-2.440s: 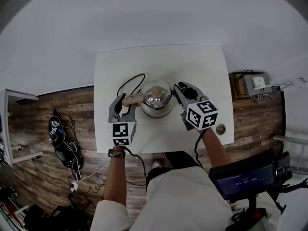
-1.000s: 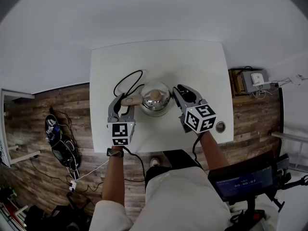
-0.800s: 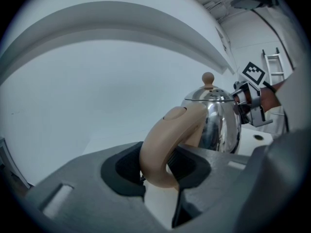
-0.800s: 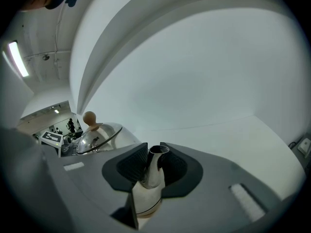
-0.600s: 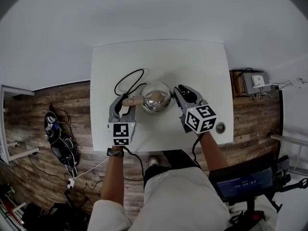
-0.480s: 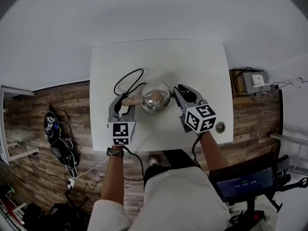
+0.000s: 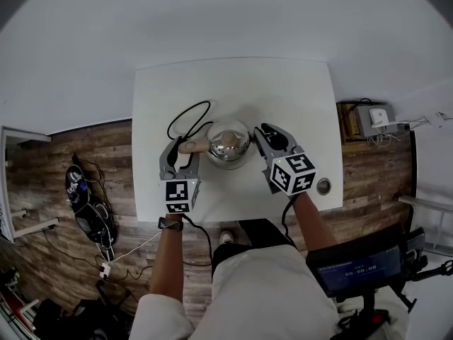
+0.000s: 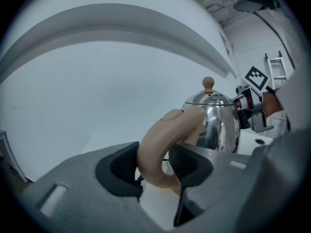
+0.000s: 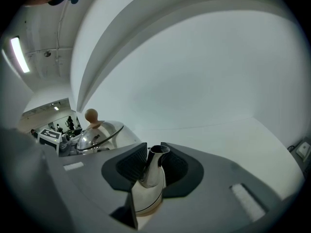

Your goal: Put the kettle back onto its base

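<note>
Worktop: a white rectangular worktop [image 7: 283,91] over a brown plank floor [image 7: 85,154].
Kettle: a polished round steel kettle [image 7: 228,142] stands upright near the middle of the worktop, between the two grippers. Its steel lid has a small beige knob [image 8: 208,83].
Base: the head view does not show it clearly under the kettle's body. In the right gripper view a pale band shows under the steel.
Cord: a thin black power cord [image 7: 185,117] lies in a loop on the worktop, just left of the kettle and behind the left gripper.
Left gripper: the left gripper [image 7: 182,154] reaches in from the kettle's left side. Its jaws are opening, and the curved beige handle [image 8: 165,144] stands between the two dark pads, no longer squeezed.
Right gripper: the right gripper [image 7: 270,134] comes in from the kettle's right side. Its jaws are also starting to open, but the narrow steel spout [image 9: 153,171] rises between the ribbed pads, which sit close against both its sides.
Person: the arms reach in from the near edge of the worktop.
</note>
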Demonstrator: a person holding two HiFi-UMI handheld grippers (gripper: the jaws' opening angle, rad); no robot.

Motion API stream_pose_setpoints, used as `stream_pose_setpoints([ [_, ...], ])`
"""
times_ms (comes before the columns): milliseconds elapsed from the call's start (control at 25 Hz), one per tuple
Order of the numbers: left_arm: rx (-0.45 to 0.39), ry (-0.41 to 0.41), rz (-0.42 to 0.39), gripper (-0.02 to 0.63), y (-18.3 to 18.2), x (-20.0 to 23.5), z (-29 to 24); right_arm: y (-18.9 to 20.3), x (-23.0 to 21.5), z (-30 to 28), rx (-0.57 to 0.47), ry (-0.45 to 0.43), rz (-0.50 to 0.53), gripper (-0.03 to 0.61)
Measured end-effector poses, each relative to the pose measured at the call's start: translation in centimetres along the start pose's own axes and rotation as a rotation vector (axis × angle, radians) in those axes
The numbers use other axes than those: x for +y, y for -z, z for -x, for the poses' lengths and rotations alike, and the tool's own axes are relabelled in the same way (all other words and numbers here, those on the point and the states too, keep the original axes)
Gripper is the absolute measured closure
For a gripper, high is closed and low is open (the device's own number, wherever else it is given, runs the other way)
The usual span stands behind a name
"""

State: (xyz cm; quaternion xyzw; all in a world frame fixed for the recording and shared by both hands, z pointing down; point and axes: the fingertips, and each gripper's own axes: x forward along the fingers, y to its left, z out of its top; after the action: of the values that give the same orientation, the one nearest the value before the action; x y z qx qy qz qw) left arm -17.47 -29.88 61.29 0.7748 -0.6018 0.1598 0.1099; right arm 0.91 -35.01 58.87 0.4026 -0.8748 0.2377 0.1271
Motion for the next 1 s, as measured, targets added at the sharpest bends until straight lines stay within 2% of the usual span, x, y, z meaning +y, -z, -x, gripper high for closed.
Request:
stream_pose_setpoints([
  [160,0.010,-0.007,-0.008,0.417,0.3,0.1,0.3,0.2,-0.4,0.3,0.004,0.012,-0.001,0.465],
  [520,0.006,-0.018,-0.001,0.417,-0.1,0.5,0.1,0.5,-1.8,0.7,0.008,0.071,-0.020,0.449],
  [760,-0.008,-0.027,0.011,0.417,-0.3,-0.4,3.1,0.4,-0.8,4.7,-0.032,0.122,-0.021,0.459],
  [1000,-0.005,-0.065,0.005,0.417,-0.7,-0.4,3.8,-0.6,-0.3,6.7,-0.064,0.121,-0.009,0.463],
])
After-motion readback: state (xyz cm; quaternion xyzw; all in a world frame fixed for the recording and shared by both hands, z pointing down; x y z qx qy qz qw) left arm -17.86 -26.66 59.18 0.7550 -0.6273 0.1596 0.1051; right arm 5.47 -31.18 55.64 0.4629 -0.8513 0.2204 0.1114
